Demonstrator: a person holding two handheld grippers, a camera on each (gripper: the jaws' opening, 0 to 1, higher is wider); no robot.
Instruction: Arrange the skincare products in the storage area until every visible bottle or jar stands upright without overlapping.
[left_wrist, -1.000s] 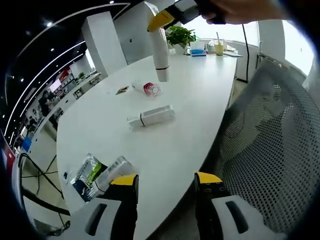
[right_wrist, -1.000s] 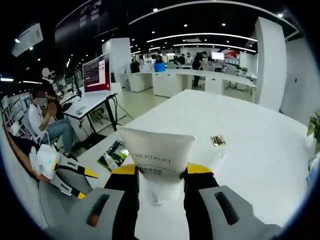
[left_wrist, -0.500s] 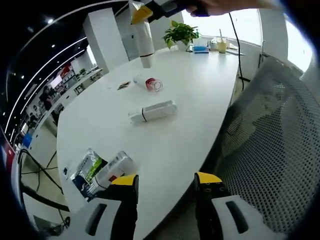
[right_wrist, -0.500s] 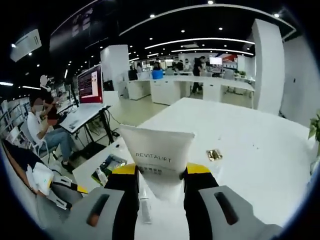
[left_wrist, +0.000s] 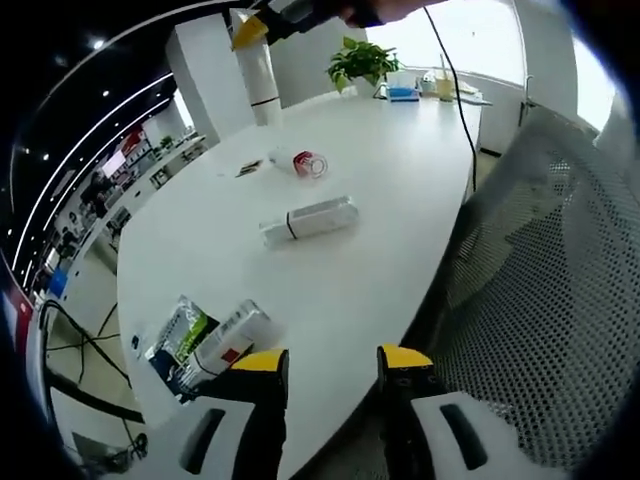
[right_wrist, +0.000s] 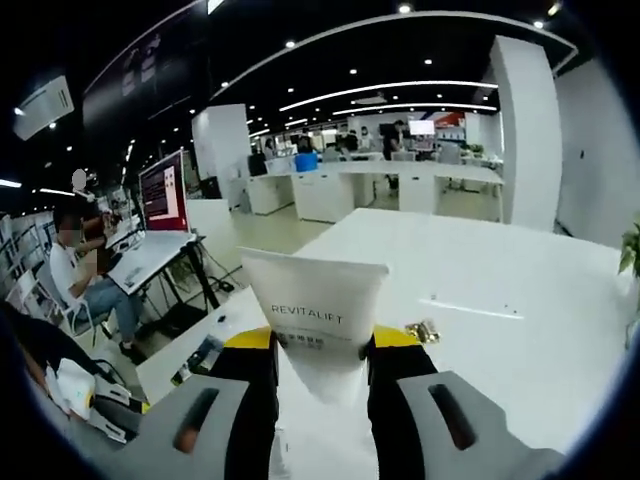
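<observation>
My right gripper (right_wrist: 320, 345) is shut on a white tube (right_wrist: 315, 312) printed REVITALIFT. In the left gripper view that gripper (left_wrist: 262, 22) holds the tube (left_wrist: 258, 75) in the air above the far side of the white table (left_wrist: 400, 190). On the table lie a second white tube (left_wrist: 310, 218) on its side, a small red-capped jar (left_wrist: 308, 164) tipped over, and a white bottle (left_wrist: 232, 335) lying by a green and black packet (left_wrist: 175, 342). My left gripper (left_wrist: 332, 360) is open over the table's near edge, holding nothing.
A small gold item (left_wrist: 247, 168) (right_wrist: 420, 330) lies near the jar. A grey mesh chair (left_wrist: 540, 290) stands close on the right. A potted plant (left_wrist: 362, 62) and cups (left_wrist: 438, 92) stand at the table's far end. A seated person (right_wrist: 85, 285) is beyond the table.
The right gripper has carried the tube higher and away across the table. The left gripper's jaws stand slightly closer together. The things lying on the table have not moved.
</observation>
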